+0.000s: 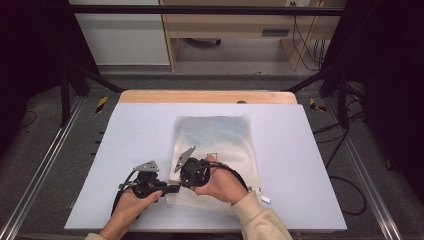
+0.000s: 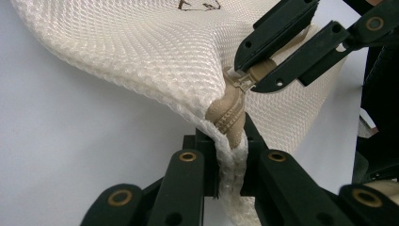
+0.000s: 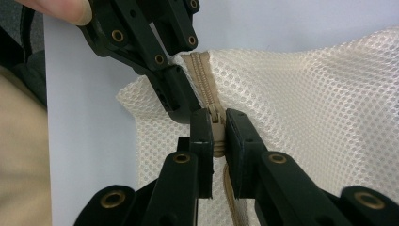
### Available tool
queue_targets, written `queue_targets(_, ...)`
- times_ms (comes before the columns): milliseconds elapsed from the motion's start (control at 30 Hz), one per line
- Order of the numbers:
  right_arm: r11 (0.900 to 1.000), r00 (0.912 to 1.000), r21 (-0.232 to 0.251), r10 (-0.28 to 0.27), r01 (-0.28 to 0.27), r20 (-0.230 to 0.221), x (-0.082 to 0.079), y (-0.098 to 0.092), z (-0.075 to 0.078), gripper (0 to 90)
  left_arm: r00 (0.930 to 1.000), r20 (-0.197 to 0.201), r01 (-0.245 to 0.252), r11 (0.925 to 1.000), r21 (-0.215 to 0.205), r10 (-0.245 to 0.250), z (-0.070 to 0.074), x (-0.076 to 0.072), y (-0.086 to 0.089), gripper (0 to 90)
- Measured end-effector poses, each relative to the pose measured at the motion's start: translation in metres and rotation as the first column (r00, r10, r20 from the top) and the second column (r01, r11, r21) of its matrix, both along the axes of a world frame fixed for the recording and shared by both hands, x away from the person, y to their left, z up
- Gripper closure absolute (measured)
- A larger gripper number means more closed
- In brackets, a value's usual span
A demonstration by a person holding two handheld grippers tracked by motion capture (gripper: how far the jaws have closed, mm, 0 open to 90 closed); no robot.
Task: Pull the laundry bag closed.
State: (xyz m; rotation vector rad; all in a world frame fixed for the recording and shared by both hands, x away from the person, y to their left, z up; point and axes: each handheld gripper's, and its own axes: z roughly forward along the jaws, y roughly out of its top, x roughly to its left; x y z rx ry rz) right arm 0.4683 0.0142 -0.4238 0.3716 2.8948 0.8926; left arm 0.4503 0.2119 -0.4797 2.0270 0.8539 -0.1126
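Note:
A cream mesh bag lies flat on the white table. Its beige zipper ends at the near left corner. My left gripper is shut on the mesh edge at that corner, just below the zipper's end. My right gripper is shut on the zipper pull, a finger's width away from the left jaws. In the high view the left gripper and the right gripper meet tip to tip at the bag's near left corner. The mesh bulges up between them.
A small white tag lies by the bag's near right corner. The table's far wooden edge runs behind the bag. Metal rails flank the table, and cables trail on the floor at right.

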Motion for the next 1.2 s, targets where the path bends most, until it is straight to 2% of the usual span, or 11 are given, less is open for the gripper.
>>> queue_targets(67, 1.0, 0.9999, -0.004, 0.014, -0.014, 0.005, 0.001, -0.001, 0.0, 81.9, 1.0, 0.0, 0.001, 1.0, 0.0, -0.001, 0.0, 0.0, 0.0, 83.2)
queue_targets(167, 1.0, 1.0, 0.0, 0.002, -0.002, -0.001, 0.0, 0.0, 0.0, 81.9, 1.0, 0.002, 0.002, 1.0, 0.001, -0.002, 0.0, 0.0, 0.0, 83.2)
queue_targets(500, 1.0, 0.9999, -0.007, 0.014, -0.014, 0.0, 0.001, -0.003, 0.0, 81.9, 1.0, 0.005, 0.006, 1.0, 0.0, -0.006, 0.001, 0.0, 0.0, 83.2)
queue_targets(1033, 1.0, 0.9997, 0.003, -0.006, 0.006, -0.023, 0.002, -0.009, -0.002, 81.9, 0.9999, 0.005, 0.012, 0.9999, -0.006, -0.012, 0.0, -0.001, -0.002, 83.2)
queue_targets(1200, 1.0, 0.9998, -0.01, -0.009, 0.009, -0.017, 0.002, -0.011, -0.002, 81.9, 0.9999, 0.009, 0.01, 0.9999, -0.005, -0.01, 0.001, -0.001, -0.002, 83.2)
